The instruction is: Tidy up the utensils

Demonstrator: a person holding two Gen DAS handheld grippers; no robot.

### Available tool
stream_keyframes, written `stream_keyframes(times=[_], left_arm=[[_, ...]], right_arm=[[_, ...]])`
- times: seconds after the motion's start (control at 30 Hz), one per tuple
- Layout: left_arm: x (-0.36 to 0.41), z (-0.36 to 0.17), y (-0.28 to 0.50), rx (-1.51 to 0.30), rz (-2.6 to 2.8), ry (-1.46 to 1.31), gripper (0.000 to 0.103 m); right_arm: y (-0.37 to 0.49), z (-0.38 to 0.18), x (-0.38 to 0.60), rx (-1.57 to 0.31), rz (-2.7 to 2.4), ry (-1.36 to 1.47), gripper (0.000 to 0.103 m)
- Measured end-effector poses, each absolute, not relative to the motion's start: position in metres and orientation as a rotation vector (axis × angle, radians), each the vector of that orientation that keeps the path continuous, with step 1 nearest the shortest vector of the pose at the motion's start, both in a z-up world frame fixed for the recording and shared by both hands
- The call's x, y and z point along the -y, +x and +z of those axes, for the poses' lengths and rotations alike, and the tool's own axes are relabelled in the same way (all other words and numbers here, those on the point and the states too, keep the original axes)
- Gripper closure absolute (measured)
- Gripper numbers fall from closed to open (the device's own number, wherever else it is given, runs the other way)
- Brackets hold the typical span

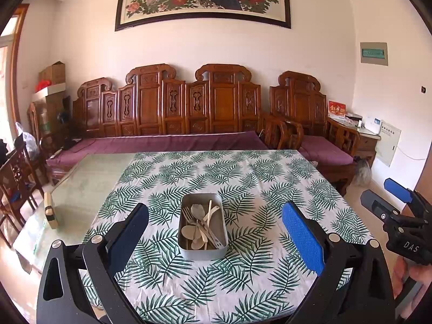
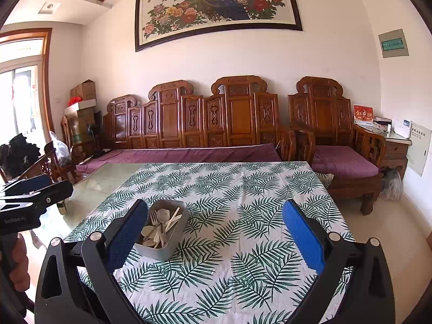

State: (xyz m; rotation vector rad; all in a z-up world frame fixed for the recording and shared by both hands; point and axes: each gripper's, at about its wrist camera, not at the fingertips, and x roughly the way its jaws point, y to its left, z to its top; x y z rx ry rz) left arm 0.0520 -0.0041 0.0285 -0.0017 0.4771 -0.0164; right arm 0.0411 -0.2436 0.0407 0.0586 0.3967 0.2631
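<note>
Counter under a leaf-print cloth, bearing one grey tray near its middle. All visible utensils, forks and spoons, lie jumbled in the tray: gathered, unsorted. Left gripper and right gripper hover nearside, jaws wide apart, empty.

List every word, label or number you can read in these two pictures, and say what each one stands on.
"DAS": on the right gripper.
"GenRobot.AI", faint: on the left gripper.
Red card, green wall sign, painting inscription: too blurred to read.
</note>
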Motion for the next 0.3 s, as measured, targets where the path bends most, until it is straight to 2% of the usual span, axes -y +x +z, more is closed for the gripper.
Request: stream_keyframes(times=[0.3], left_arm=[[0.0052,0.0303,0.0517,-0.477,-0.02,0.0,0.008]], right_arm=[[0.0412,0.0396,0.2443,-0.396,0.261,0.058,0.003]])
